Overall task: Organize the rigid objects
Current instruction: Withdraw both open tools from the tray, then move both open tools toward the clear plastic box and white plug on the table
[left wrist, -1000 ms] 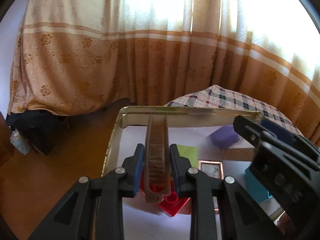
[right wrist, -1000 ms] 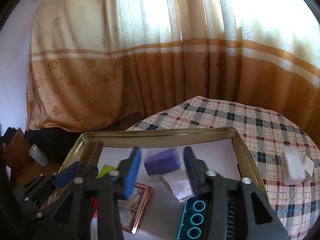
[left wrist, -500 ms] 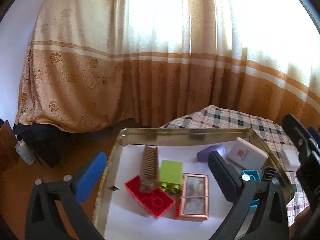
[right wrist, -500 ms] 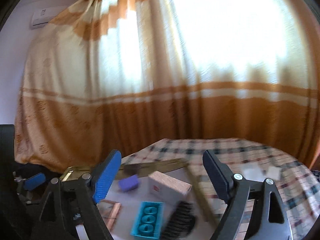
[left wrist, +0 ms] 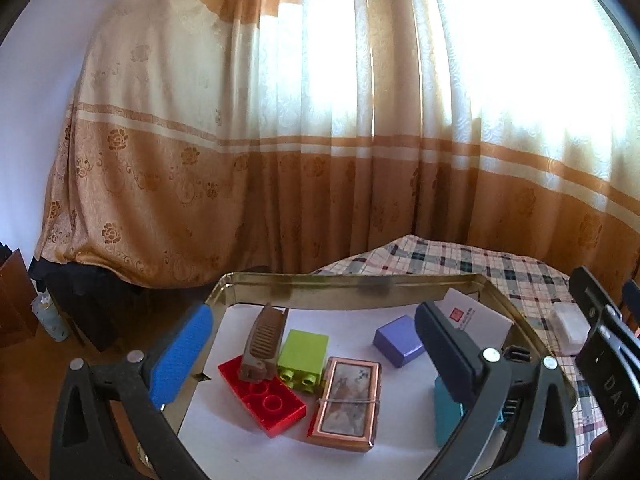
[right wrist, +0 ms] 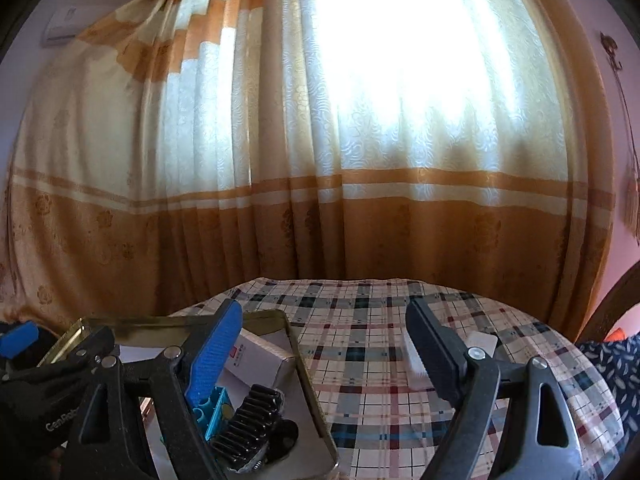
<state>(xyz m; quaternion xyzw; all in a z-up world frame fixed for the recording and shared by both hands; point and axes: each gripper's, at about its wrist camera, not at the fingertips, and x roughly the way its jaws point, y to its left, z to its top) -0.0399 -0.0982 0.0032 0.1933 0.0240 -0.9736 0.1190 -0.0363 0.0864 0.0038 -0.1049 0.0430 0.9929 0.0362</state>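
A gold metal tray (left wrist: 344,288) holds a brown comb (left wrist: 264,340) resting on a red brick (left wrist: 266,398), a green brick (left wrist: 303,350), a framed picture (left wrist: 348,400), a purple block (left wrist: 398,340), a white box (left wrist: 472,316) and a teal brick (left wrist: 446,412). My left gripper (left wrist: 312,352) is open and empty above the tray. My right gripper (right wrist: 324,352) is open and empty over the tray's right edge (right wrist: 304,376); below it lie the teal brick (right wrist: 212,408), a black hair clip (right wrist: 248,420) and the white box (right wrist: 260,356).
The tray sits on a plaid tablecloth (right wrist: 380,360). A small white object (right wrist: 416,356) lies on the cloth behind the right finger; it also shows in the left wrist view (left wrist: 568,324). Orange curtains (left wrist: 320,160) hang behind. The floor lies to the left.
My left gripper has let go of the brown comb, opened wide and pulled back up. My right gripper has opened too, risen and swung right toward the tablecloth.
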